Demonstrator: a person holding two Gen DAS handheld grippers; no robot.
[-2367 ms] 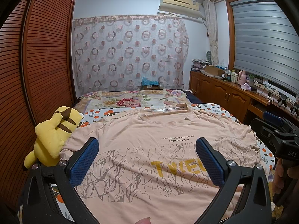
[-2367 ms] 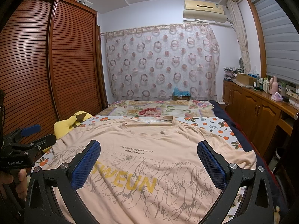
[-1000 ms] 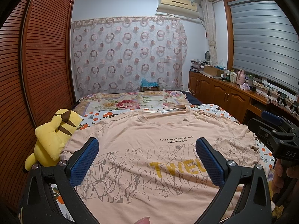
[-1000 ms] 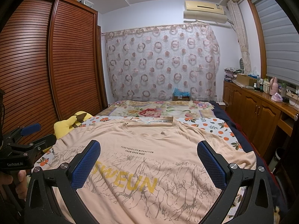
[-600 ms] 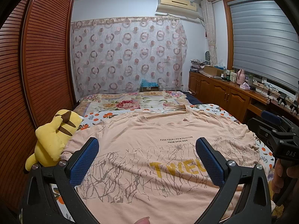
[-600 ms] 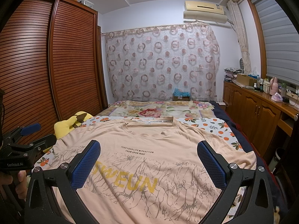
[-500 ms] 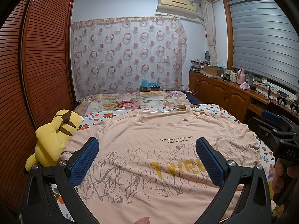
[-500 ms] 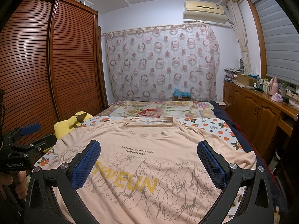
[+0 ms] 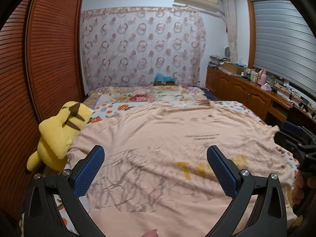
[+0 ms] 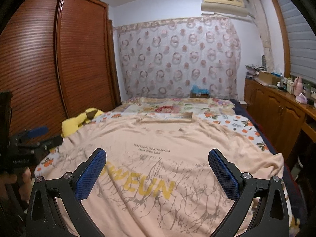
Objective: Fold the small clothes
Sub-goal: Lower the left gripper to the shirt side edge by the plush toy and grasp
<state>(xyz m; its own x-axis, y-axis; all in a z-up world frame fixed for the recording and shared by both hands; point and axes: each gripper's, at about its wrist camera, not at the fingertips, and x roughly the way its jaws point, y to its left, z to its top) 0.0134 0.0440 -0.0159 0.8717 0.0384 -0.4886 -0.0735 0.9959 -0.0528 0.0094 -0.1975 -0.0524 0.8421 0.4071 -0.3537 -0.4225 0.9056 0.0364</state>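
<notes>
Where laid flat, peach T-shirt (image 10: 158, 158) — soft, wrinkled

Bedroom interior. Louvred brown wardrobe doors (image 10: 59, 63) at 9 o'clock; white back wall hung with a ring-patterned curtain (image 10: 177, 59) at 12 o'clock; cream air conditioner (image 10: 223, 2) at 1 o'clock below a stepped white ceiling. Grey slatted blind (image 9: 284, 39) in a wooden frame at 2 o'clock, above a low wooden cabinet run (image 10: 276, 110) crowded with bottles and boxes. Bed (image 10: 233, 120) at centre, spread with floral and orange-print covers. Dim, even indoor light.
</notes>
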